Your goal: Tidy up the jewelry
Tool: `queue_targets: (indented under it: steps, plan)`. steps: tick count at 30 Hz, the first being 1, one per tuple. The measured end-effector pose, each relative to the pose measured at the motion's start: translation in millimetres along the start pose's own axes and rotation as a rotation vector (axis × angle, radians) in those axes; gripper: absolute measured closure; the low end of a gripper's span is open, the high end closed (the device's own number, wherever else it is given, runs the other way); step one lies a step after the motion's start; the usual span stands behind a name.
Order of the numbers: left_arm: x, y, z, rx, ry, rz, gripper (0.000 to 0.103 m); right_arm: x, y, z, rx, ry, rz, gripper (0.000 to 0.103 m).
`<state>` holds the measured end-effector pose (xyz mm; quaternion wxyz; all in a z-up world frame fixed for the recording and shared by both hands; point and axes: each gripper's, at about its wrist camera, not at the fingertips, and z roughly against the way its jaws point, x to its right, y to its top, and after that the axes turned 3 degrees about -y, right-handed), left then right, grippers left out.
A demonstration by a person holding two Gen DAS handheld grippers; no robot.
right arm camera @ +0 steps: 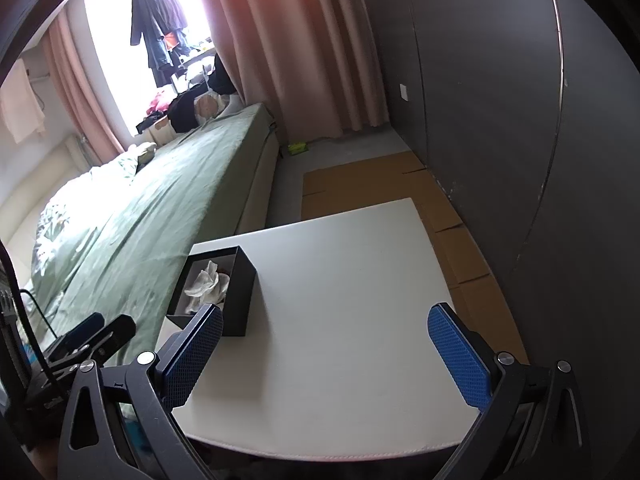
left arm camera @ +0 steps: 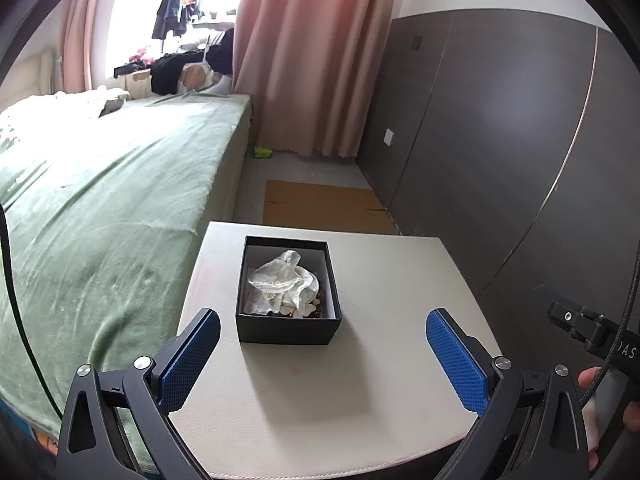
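Observation:
A small open black box (left arm camera: 287,330) stands on a white table (left arm camera: 360,380). Inside it lie a crumpled white pouch (left arm camera: 282,280) and small gold and dark jewelry pieces (left arm camera: 310,309) at its near right. My left gripper (left arm camera: 323,354) is open and empty, just short of the box, its blue pads wider than the box. In the right wrist view the box (right arm camera: 236,300) sits at the table's left side, with the pouch (right arm camera: 206,282) showing inside. My right gripper (right arm camera: 325,354) is open and empty over the bare table (right arm camera: 360,320), right of the box.
A bed with a green cover (left arm camera: 100,200) runs along the table's left side. A dark wardrobe wall (left arm camera: 500,140) stands to the right. Cardboard sheets (right arm camera: 380,184) lie on the floor beyond the table. Pink curtains (left arm camera: 312,48) hang at the far end.

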<state>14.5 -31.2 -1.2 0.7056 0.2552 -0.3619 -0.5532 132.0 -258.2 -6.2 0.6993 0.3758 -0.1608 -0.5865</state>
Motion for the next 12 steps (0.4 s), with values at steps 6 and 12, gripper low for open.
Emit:
queue_targets:
  steps: [6, 12]
  plan:
    - [2.8, 1.0, 5.8, 0.033, 0.012, -0.011, 0.0, 0.0, 0.2, 0.6, 0.001, -0.009, 0.006, 0.0]
    - [3.0, 1.6, 4.2, 0.019, 0.002, -0.013, 0.0, 2.3, -0.3, 1.8, 0.002, -0.015, 0.002, 0.0]
